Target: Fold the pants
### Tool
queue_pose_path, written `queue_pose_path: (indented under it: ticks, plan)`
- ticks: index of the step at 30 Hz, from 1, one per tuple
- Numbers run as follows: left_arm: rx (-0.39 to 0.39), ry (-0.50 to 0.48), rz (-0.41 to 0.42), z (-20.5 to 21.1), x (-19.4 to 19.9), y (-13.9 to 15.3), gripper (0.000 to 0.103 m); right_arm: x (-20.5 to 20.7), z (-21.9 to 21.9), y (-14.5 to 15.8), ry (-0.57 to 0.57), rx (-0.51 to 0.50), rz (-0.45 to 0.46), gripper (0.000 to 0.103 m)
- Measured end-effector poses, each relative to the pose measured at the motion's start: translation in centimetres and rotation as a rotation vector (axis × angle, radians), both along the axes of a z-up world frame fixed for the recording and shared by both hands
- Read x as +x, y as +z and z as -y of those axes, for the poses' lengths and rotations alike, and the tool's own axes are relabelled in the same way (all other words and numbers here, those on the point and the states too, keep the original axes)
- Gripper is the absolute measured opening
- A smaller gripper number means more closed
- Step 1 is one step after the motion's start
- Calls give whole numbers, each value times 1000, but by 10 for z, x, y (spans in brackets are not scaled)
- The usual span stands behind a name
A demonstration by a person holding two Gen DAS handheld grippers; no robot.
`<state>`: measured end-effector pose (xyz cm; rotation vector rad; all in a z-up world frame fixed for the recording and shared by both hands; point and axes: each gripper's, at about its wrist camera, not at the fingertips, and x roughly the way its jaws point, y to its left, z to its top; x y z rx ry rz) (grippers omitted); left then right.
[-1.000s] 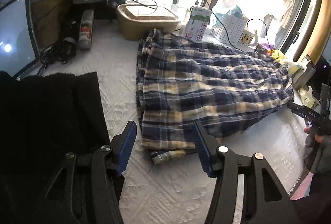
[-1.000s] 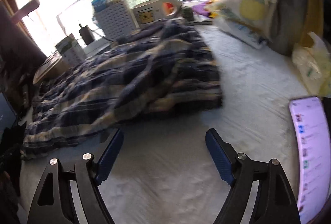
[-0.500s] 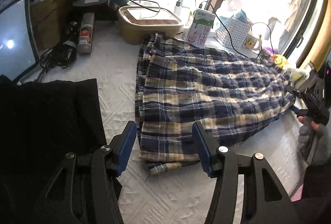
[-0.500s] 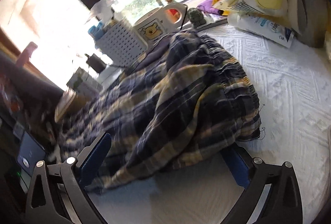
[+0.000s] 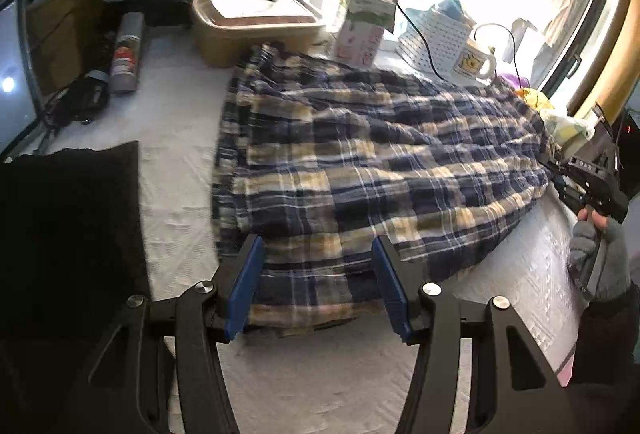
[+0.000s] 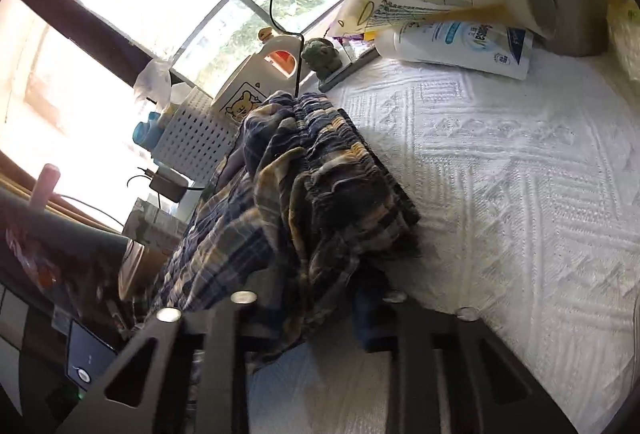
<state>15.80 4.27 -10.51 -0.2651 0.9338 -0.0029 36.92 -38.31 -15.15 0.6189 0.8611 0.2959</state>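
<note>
Plaid pants (image 5: 360, 161) lie between left tongs (image 5: 316, 286) — spread wide.

A white textured bedspread (image 5: 176, 113) carries the plaid pants (image 5: 360, 161), spread across its middle. A black cloth (image 5: 68, 226) lies at its left, with a spray can (image 5: 126, 51), a beige lidded box (image 5: 256, 25), a white perforated basket (image 5: 436, 37) and a lotion bottle (image 6: 460, 43) along its edges.

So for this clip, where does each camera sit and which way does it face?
Left wrist: on the left gripper, open over the plaid pants hem, facing the window; shows the gloved right hand.
Right wrist: on the right gripper, at the waistband, looking along the pants.
Shared: pants, bear mug, white basket.
</note>
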Motion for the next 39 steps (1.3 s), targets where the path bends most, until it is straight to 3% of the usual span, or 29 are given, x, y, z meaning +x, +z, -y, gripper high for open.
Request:
queue_pose_path:
  ticks: [2,8,13,18,20,22,28,35,36,39]
  plan:
    - [-1,-7,-8,2,1,-2,56,-2,-2,4,3,-27,18,14]
    - [9,-10,-31,3,2,-7,56,-10,-7,31,-2,-133,97,13]
    - [17,-10,-63,3,4,-16,56,-2,-2,19,-4,-134,24,14]
    - [12,-2,-29,-1,3,-5,56,0,2,10,15,-81,3,41]
    - [9,4,-2,-2,2,2,56,1,-1,12,27,-73,8,57]
    - [3,8,21,-4,2,8,56,2,-6,16,28,-77,8,64]
    - [-4,31,65,-14,4,15,56,-12,-5,28,-2,-106,10,64]
    - [-21,40,22,-23,17,-4,56,-25,2,14,-18,-93,-50,66]
    - [-24,37,19,-23,18,-5,56,-22,3,14,-18,-80,-46,67]
    - [-26,27,20,-24,21,-5,56,-2,15,10,-36,66,-34,88]
